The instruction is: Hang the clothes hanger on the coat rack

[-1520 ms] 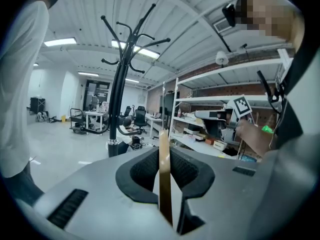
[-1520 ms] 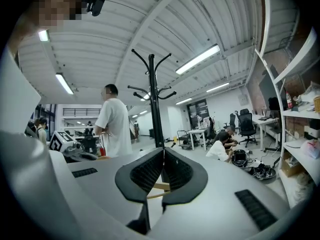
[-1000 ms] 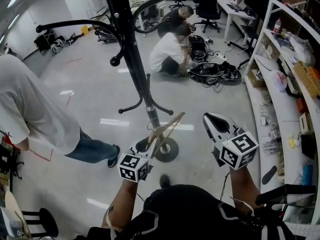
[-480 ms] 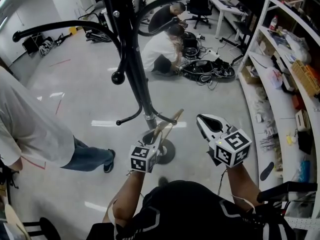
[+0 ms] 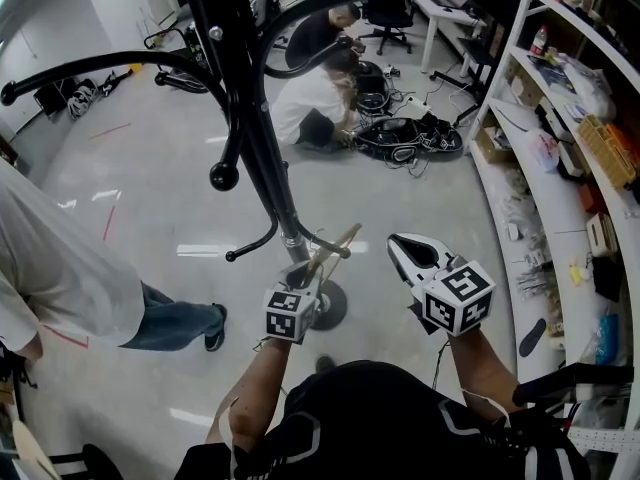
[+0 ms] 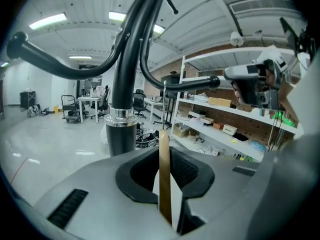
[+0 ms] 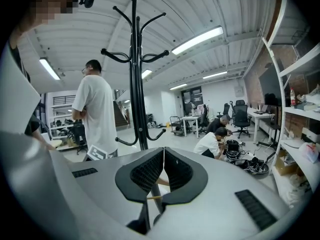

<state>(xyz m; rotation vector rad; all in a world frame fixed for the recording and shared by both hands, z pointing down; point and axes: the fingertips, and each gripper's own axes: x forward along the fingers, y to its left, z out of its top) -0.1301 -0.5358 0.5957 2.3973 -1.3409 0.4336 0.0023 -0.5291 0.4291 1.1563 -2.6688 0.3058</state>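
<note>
Pale wooden clothes hanger (image 5: 332,250) is pinched in the left tongs (image 5: 300,280), its bar slanting up to the right, close to the low hooks of the black metal coat rack (image 5: 262,158). Right tongs (image 5: 408,251) hover just beside, jaws pressed together on nothing. Beyond the rack, two people (image 5: 305,108) crouch on the grey floor (image 5: 150,198)

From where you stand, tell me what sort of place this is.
Most likely an open-plan workshop or lab office. There are desks and office chairs at the back and long, crowded wall shelves. Two people crouch over a tangle of cables and gear on the polished floor.
</note>
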